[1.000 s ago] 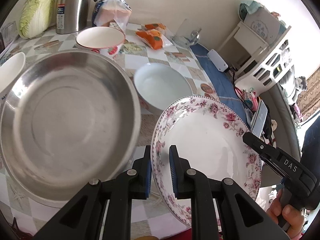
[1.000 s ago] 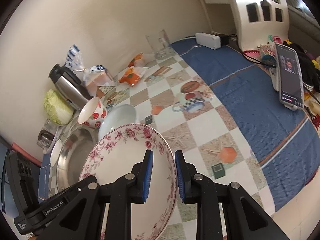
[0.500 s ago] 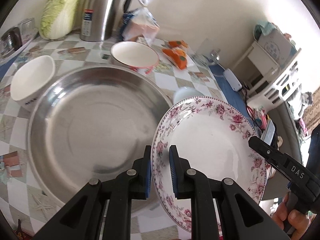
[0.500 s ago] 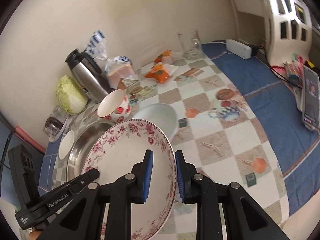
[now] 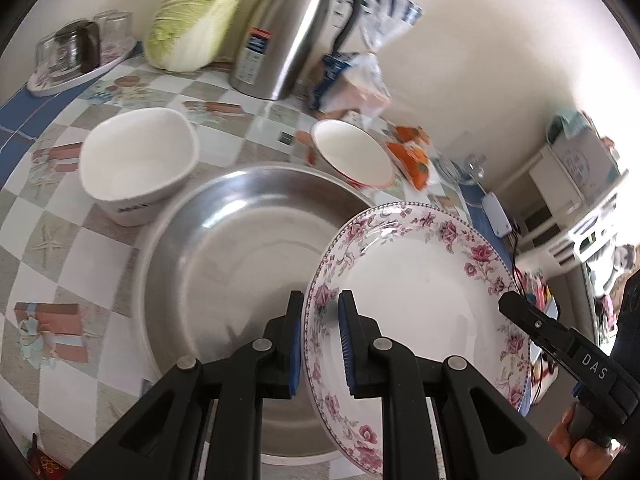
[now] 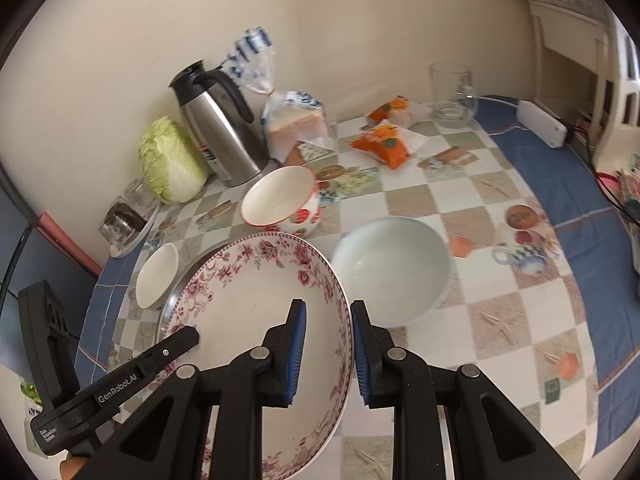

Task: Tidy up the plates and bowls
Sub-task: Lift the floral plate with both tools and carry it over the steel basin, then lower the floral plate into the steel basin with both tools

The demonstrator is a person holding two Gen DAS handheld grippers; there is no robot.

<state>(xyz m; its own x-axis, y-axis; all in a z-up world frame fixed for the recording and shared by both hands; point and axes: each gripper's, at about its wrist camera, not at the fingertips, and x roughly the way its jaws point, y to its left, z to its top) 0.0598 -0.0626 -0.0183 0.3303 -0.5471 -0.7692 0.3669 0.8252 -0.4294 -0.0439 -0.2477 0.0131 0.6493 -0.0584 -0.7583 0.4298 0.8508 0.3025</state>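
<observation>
Both hand-held grippers, left (image 5: 319,340) and right (image 6: 328,354), clamp the floral plate (image 5: 416,296) over the steel basin (image 5: 240,240); three bowls wait unsorted on the bench (image 6: 500,320).

1 floral plate (image 6: 256,304), 1 steel basin (image 5: 240,256), 3 bowls (image 6: 392,268).

The floral plate (image 5: 416,292), pinched at opposite edges by the left gripper (image 5: 319,342) and the right gripper (image 6: 328,354), has travelled sideways across the checkered table (image 6: 472,280). A second ago it hung over the pale round bowl (image 6: 394,270); now it overlaps the right part of the steel basin (image 5: 232,256), and that bowl lies clear beside it. The plate has also rolled a little with both grippers. The cabbage (image 5: 196,16), kettle (image 5: 288,28) and small white bowl (image 5: 136,160) have come into fuller view.
</observation>
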